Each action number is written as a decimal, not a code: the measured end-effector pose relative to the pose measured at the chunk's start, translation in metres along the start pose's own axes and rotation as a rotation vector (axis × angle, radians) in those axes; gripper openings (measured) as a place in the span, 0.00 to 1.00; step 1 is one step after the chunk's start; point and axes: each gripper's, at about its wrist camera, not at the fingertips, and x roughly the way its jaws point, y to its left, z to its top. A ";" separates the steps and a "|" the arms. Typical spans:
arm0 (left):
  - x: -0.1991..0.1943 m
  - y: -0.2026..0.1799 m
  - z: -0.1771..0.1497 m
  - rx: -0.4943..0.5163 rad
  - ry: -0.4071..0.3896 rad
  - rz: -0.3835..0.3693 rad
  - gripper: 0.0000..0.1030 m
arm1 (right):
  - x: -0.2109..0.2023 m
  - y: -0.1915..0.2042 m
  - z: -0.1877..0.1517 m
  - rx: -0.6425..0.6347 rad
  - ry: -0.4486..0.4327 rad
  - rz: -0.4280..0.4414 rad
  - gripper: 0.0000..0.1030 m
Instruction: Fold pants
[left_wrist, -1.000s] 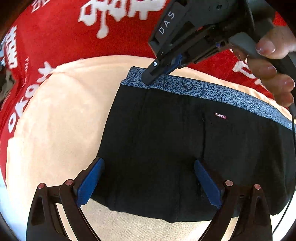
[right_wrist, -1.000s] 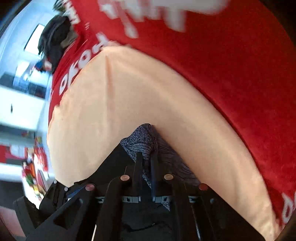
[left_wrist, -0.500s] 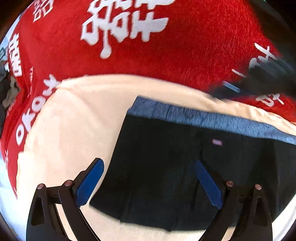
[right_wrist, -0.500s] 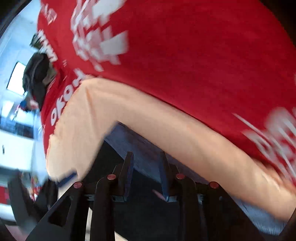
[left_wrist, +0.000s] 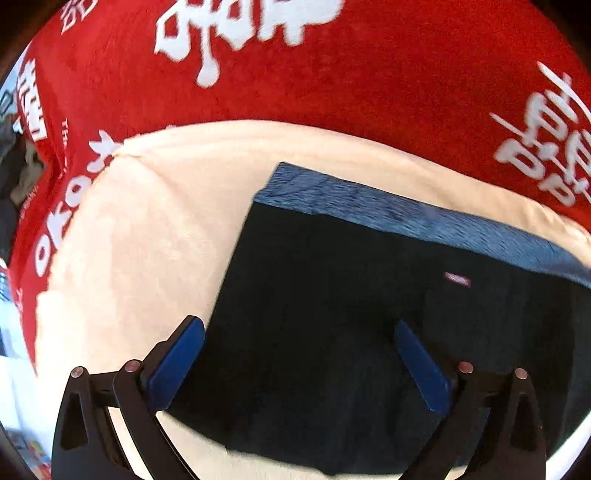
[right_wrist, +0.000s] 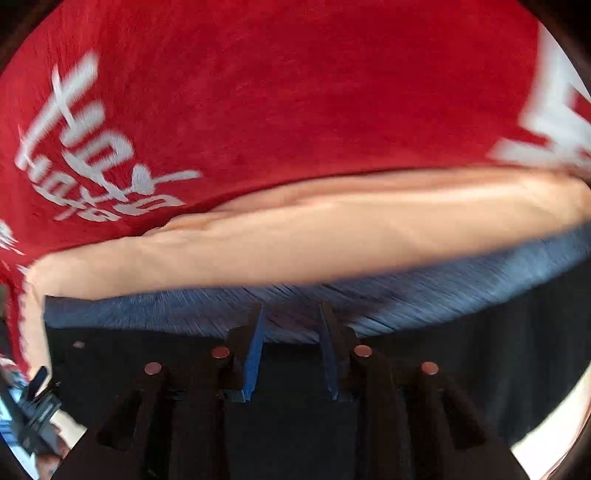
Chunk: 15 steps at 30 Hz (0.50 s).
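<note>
Black pants (left_wrist: 332, 314) with a blue-grey patterned waistband (left_wrist: 406, 218) lie flat and folded on a cream cloth (left_wrist: 155, 229). A small pink label (left_wrist: 457, 278) sits below the waistband. My left gripper (left_wrist: 299, 336) is open wide and empty, hovering over the pants' left edge. In the right wrist view my right gripper (right_wrist: 291, 314) is open with a narrow gap and holds nothing; it hovers over the black fabric (right_wrist: 480, 354) just short of the waistband (right_wrist: 424, 291). That view is blurred by motion.
The cream cloth (right_wrist: 332, 236) lies on a red blanket with white lettering (left_wrist: 332, 92), which surrounds it on the far side and left (right_wrist: 277, 110). Room clutter shows at the far left edge (left_wrist: 14, 177).
My right gripper let go of the waistband corner, opened slightly and swung away to the right along the waistband. It has left the left wrist view. The left gripper stayed open and drew back a little.
</note>
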 end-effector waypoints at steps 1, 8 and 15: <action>-0.008 -0.008 -0.004 0.014 0.001 -0.005 1.00 | -0.010 -0.010 -0.008 0.002 0.001 -0.011 0.58; -0.048 -0.112 -0.026 0.176 0.033 -0.106 1.00 | -0.044 -0.074 -0.074 0.071 0.033 0.004 0.59; -0.069 -0.239 -0.040 0.338 0.016 -0.178 1.00 | -0.061 -0.136 -0.094 0.190 0.046 0.058 0.59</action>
